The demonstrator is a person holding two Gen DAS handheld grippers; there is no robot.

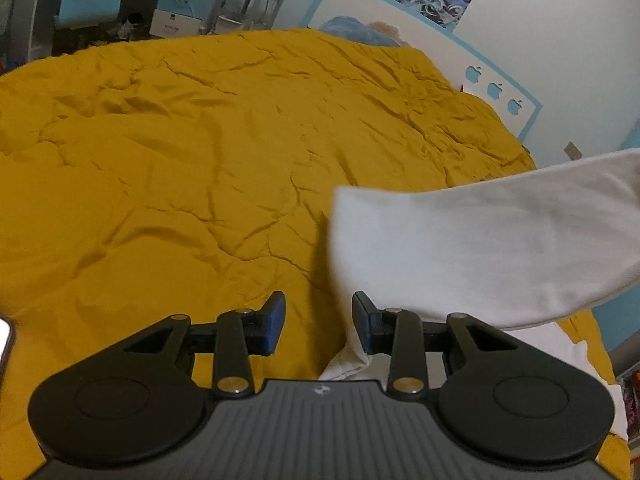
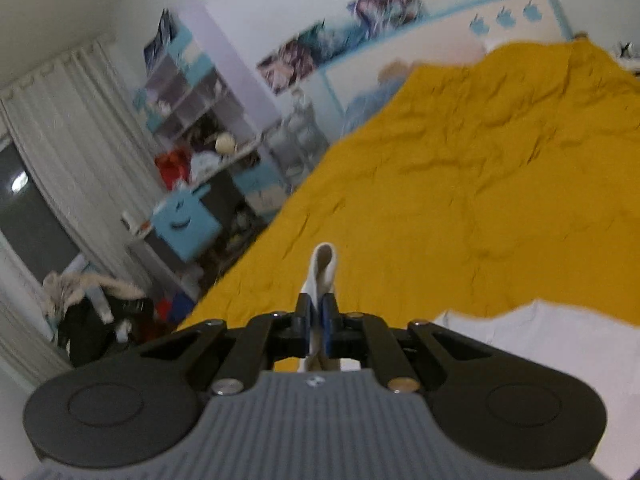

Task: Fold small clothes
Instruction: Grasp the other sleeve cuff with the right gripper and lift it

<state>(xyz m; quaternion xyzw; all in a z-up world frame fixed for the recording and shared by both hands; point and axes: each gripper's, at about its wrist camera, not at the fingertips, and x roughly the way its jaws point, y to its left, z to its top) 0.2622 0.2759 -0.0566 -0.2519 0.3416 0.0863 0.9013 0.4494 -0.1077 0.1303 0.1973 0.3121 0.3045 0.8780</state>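
Observation:
A white garment (image 1: 480, 240) hangs lifted above the yellow bedspread (image 1: 200, 140) at the right of the left wrist view, its lower part trailing down behind the right finger. My left gripper (image 1: 319, 322) is open and empty, its jaws apart just left of the cloth. In the right wrist view my right gripper (image 2: 317, 322) is shut on a fold of the white garment (image 2: 323, 266), which sticks up between the fingertips. More of the white cloth (image 2: 552, 344) lies on the bedspread (image 2: 480, 180) at the lower right.
A white and blue headboard (image 1: 420, 36) stands at the far end of the bed. Shelves, a blue chair (image 2: 186, 224) and clutter line the floor past the bed's left edge. A curtain (image 2: 68, 140) hangs at the far left. A phone (image 1: 5, 338) shows at the left edge.

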